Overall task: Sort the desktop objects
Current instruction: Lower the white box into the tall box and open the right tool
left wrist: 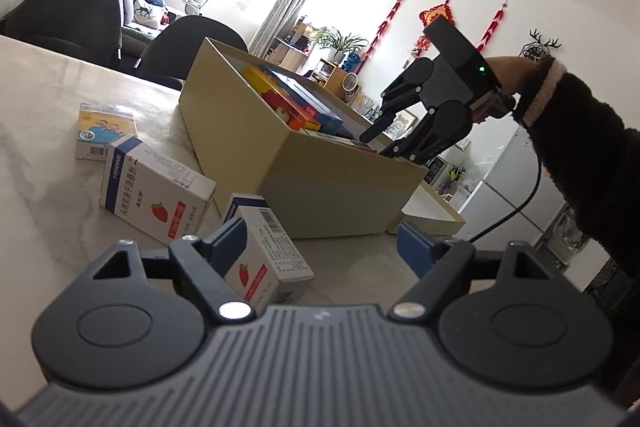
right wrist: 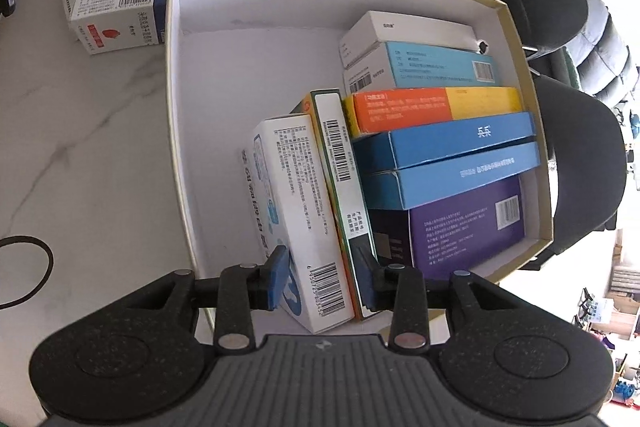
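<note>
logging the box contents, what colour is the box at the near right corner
Purple with white print and a barcode, best seen in the right wrist view.

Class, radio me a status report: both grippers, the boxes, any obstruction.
Left gripper open, nearest strawberry box between its fingers. Right gripper straddling white box and green-edged box inside cardboard box. No obstruction seen.

Each gripper is a matte black linkage body with a ribbed grey top plate, round silver pivot screws and blue pads on its fingers. The right gripper carries a black housing with a lit green indicator and a black cable. The person's sleeve is dark fleece with a pale pink cuff.
</note>
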`<state>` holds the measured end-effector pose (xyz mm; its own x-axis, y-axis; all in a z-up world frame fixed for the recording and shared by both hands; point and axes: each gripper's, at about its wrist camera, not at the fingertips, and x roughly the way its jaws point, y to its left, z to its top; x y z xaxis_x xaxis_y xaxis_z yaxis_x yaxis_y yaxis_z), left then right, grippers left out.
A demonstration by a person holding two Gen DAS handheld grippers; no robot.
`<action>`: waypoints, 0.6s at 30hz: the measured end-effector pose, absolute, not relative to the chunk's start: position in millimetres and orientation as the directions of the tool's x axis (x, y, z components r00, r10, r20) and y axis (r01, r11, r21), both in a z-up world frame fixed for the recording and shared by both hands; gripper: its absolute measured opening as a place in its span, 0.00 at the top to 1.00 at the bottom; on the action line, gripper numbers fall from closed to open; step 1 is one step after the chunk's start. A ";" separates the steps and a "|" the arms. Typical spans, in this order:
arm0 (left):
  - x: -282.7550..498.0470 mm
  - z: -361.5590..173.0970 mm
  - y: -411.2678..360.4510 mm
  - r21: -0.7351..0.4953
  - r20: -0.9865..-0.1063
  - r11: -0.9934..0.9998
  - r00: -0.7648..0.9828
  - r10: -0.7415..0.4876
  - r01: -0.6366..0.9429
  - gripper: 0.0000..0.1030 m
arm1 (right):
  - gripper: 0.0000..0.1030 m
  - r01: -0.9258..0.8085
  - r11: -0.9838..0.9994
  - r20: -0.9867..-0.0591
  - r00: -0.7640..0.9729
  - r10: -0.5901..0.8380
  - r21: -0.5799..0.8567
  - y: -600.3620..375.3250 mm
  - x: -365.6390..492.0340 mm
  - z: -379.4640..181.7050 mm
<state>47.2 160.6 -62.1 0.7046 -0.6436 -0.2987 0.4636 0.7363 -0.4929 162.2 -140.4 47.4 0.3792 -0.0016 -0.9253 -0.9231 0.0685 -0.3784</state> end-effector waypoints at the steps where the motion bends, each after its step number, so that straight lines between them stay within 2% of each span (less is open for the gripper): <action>1: 47.2 -62.0 161.4 -0.492 -0.298 0.737 0.706 -0.643 0.464 0.19 | 0.62 -0.920 0.073 -0.922 0.386 0.002 -0.385 -140.9 161.5 48.8; 11: 39.2 -57.4 174.0 -0.458 -0.302 0.769 0.736 -0.606 0.445 0.17 | 0.62 -0.869 0.187 -0.867 0.483 0.123 -0.457 -146.7 149.0 79.3; 18: 29.8 -57.2 188.1 -0.441 -0.305 0.789 0.755 -0.581 0.429 0.15 | 0.57 -0.837 0.262 -0.816 0.537 0.217 -0.481 -149.0 127.7 94.6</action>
